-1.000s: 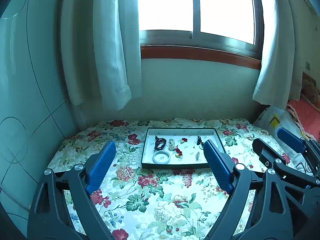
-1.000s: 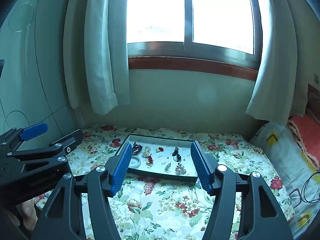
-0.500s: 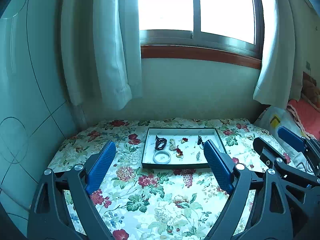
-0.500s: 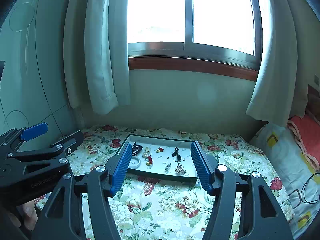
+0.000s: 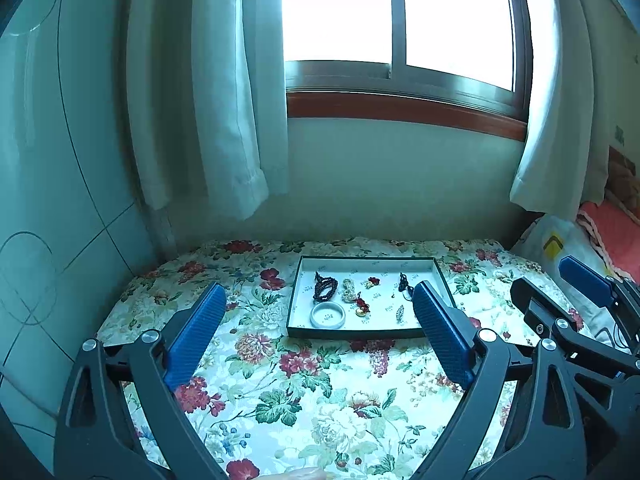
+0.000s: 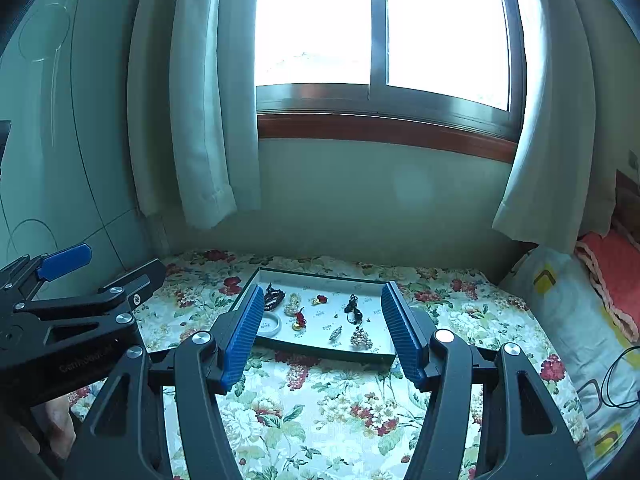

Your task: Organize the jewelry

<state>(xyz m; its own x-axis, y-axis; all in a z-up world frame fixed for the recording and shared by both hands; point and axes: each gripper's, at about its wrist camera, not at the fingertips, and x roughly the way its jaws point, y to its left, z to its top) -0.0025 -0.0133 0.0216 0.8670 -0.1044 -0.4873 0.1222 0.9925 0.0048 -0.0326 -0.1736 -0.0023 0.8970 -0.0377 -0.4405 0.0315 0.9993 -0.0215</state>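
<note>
A shallow dark-rimmed tray (image 5: 294, 304) with a white floor lies on the floral cloth, also in the right wrist view (image 6: 332, 350). In it lie a dark bead bracelet (image 5: 323, 287), a white bangle (image 5: 328, 315), a pale bead cluster (image 5: 349, 290), red and gold charms (image 5: 362, 306), a black pendant (image 5: 404, 282) and a small silver piece (image 5: 400, 313). A beaded brooch (image 6: 361, 338) shows in the right wrist view. My left gripper (image 5: 318, 334) is open and empty, short of the tray. My right gripper (image 6: 322, 336) is open and empty, also short of it.
The floral cloth (image 5: 312, 392) covers a table set against the wall under a window (image 5: 400, 20). Curtains (image 5: 224, 100) hang at both sides. A pillow and pink blanket (image 6: 600, 280) lie to the right, with a black cable (image 6: 620, 380) near them.
Both grippers have stayed open and nearly still. The views shift only slightly.
</note>
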